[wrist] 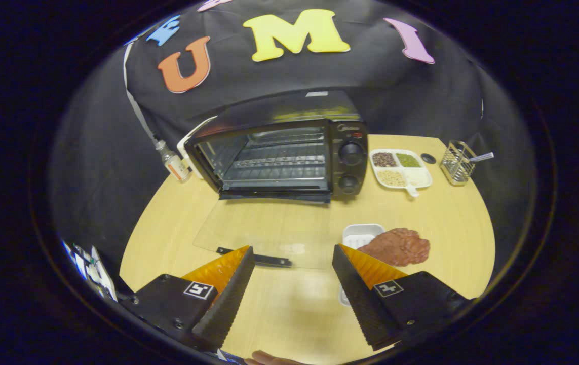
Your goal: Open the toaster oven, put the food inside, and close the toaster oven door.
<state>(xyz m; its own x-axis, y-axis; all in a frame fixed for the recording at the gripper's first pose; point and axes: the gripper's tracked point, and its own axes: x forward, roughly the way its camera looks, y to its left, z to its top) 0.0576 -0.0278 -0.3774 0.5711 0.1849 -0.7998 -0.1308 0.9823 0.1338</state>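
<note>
A black toaster oven (pixel 289 152) stands at the back of the round wooden table (pixel 431 213). Its glass door (pixel 264 230) lies folded down flat toward me, with the dark handle (pixel 256 258) just ahead of my left finger. The wire rack (pixel 279 165) inside holds nothing that I can see. A reddish-brown slab of food (pixel 398 246) rests on a white tray (pixel 362 234) just beyond my right finger. My gripper (pixel 293 253) is open, with bare table between the fingers.
To the right of the oven sit a white divided dish (pixel 418 176) of beans and grains, a small dark disc (pixel 428 158) and a wire holder (pixel 457 163) with a utensil. A small bottle (pixel 174 163) stands left of the oven.
</note>
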